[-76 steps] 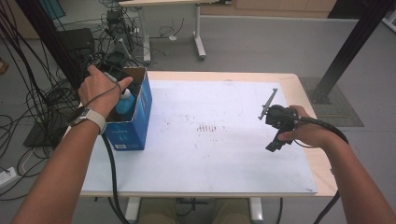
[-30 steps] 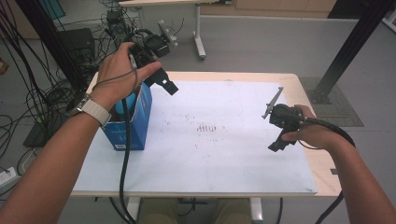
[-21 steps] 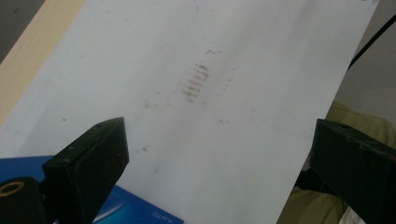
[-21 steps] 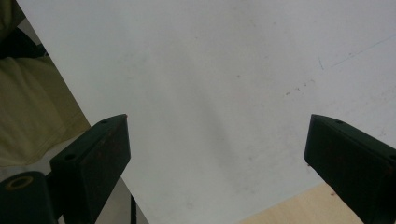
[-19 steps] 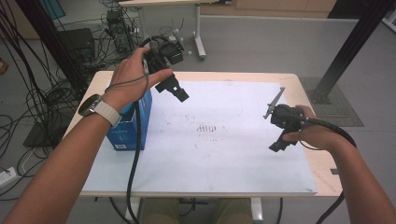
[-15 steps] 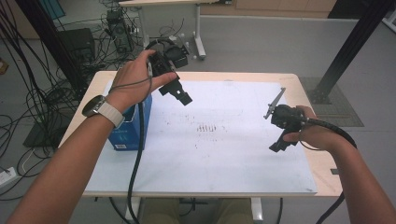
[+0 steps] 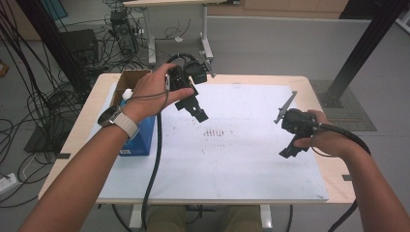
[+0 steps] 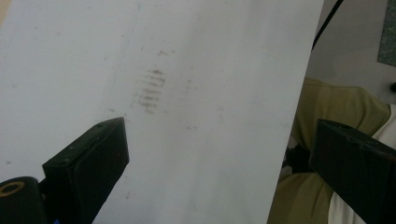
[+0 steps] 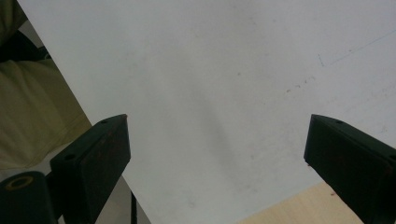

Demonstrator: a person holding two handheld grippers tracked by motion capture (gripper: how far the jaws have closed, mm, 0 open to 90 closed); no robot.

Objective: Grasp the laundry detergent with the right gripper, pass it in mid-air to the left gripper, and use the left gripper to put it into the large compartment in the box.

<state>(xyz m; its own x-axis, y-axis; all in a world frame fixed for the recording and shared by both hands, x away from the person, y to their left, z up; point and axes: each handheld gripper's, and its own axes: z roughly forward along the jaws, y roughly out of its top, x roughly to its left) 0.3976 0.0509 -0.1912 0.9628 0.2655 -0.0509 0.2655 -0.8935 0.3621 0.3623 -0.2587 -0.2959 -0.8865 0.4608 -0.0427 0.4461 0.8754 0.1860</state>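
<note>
While I hold both tools empty, the blue cardboard box (image 7: 140, 137) stands at the white sheet's (image 7: 232, 159) left edge.
Box: stiff, open-topped, probably light; I would grip a wall rim. Left gripper (image 7: 193, 104), beside the box, and right gripper (image 7: 290, 137), well apart: jaws spread, nothing between.

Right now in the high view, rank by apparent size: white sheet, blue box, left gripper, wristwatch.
1. white sheet
2. blue box, partly hidden by the forearm
3. left gripper, raised nearer the camera, so unsure against the box
4. wristwatch
</note>
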